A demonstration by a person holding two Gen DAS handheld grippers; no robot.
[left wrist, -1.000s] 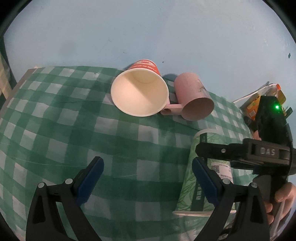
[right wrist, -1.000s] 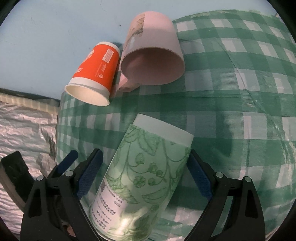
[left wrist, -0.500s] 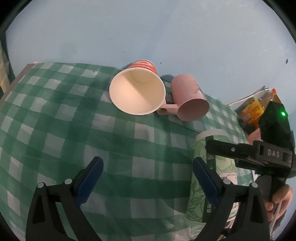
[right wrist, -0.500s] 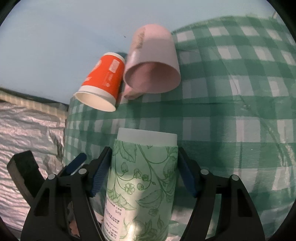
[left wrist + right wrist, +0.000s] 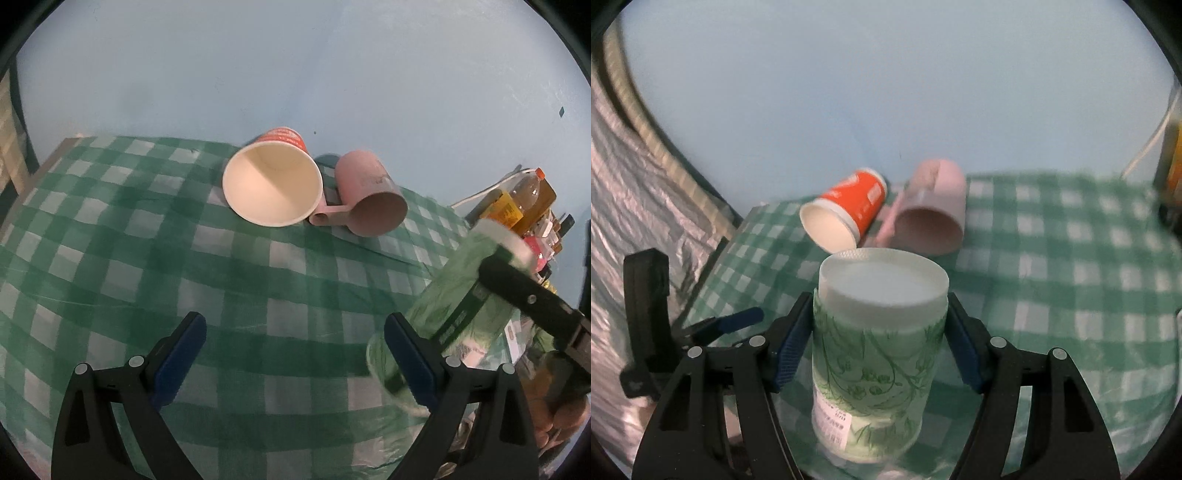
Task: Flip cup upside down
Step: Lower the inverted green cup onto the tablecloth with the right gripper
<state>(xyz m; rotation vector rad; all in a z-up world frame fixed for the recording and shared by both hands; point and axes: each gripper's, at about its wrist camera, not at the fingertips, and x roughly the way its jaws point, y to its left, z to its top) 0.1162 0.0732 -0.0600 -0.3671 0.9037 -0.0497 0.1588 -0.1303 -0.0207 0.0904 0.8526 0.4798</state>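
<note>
the right gripper was clamped on the green-patterned cup, its blue pads pressed to both sides of the cup just under the white end. in the right wrist view the cup was seen w/ the closed white end up and nearest the camera, the wider end pointing down toward the checked tablecloth; whether the cup touched the cloth couldn't be told, as that part was blurred. in the left wrist view the same cup was seen tilted at the right edge of the cloth, held by the black finger of the right gripper, and smeared by motion.

the left gripper was held open over the tablecloth, nothing between its blue pads, well apart from the cup's body though its right pad overlapped the cup's lower rim in view.

further back, an orange paper cup and a pink mug were lying on their sides, touching each other, mouths facing the camera, near the blue wall. bottles were seen beyond the table's right side.
</note>
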